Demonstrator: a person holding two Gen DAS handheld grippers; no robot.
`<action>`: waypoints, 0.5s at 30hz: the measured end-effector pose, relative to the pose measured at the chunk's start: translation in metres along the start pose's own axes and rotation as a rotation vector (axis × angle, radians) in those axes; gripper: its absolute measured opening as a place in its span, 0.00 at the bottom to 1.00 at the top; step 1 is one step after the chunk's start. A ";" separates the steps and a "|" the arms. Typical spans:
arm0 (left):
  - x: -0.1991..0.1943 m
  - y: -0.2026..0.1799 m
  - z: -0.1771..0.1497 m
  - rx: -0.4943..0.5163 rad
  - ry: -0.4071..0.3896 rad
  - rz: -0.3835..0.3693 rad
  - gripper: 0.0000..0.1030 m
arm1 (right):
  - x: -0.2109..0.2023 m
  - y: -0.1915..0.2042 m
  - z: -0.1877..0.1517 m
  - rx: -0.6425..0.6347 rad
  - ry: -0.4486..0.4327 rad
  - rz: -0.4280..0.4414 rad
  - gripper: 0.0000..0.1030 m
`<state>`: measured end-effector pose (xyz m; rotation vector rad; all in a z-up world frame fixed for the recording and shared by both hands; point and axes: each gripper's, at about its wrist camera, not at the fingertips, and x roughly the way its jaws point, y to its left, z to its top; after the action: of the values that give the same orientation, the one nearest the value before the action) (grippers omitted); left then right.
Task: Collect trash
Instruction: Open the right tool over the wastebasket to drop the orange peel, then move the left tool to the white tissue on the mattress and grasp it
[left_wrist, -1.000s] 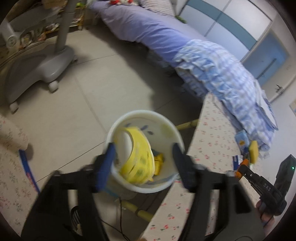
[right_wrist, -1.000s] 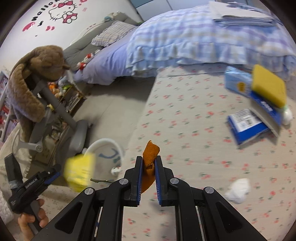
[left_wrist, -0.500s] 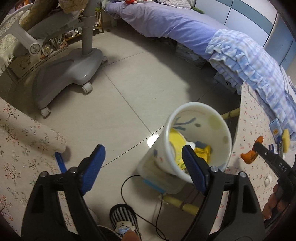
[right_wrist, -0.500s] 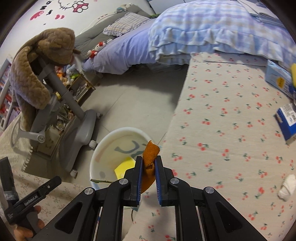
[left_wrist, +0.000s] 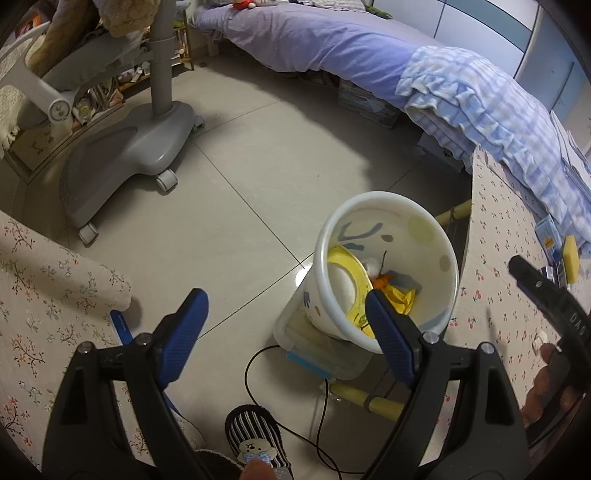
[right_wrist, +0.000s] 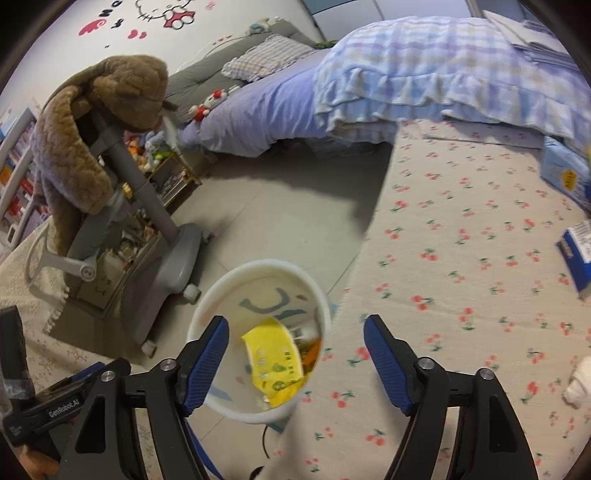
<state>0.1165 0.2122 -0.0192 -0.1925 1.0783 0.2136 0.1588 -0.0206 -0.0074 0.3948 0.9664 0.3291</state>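
A white bucket stands on the floor beside the table, tilted on a clear box. Inside lie a yellow wrapper and an orange peel. My left gripper hovers over the floor left of the bucket, its jaws opening with nothing between them. My right gripper hangs above the bucket, jaws opening and empty. The orange peel sits below them next to the yellow wrapper. A crumpled white tissue lies on the table at the right.
The table's cherry-print cloth carries blue boxes and a yellow sponge. A grey wheeled chair base stands on the tiled floor, with a bed behind. A striped slipper and a black cable lie near the bucket.
My right gripper moved left over the bucket and opened; the orange peel left its jaws and lies in the bucket. My left gripper widened and drew off to the bucket's left.
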 end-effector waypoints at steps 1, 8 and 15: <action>-0.001 -0.002 0.000 0.004 -0.003 0.000 0.90 | -0.005 -0.005 0.001 0.010 -0.010 -0.016 0.77; -0.002 -0.023 -0.004 0.029 0.007 -0.022 0.92 | -0.035 -0.035 0.006 0.050 -0.032 -0.095 0.83; -0.002 -0.063 -0.008 0.087 0.017 -0.059 0.93 | -0.069 -0.069 0.004 0.066 -0.035 -0.160 0.86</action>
<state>0.1258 0.1495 -0.0175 -0.1482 1.0945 0.1123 0.1326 -0.1128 0.0125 0.3794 0.9696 0.1448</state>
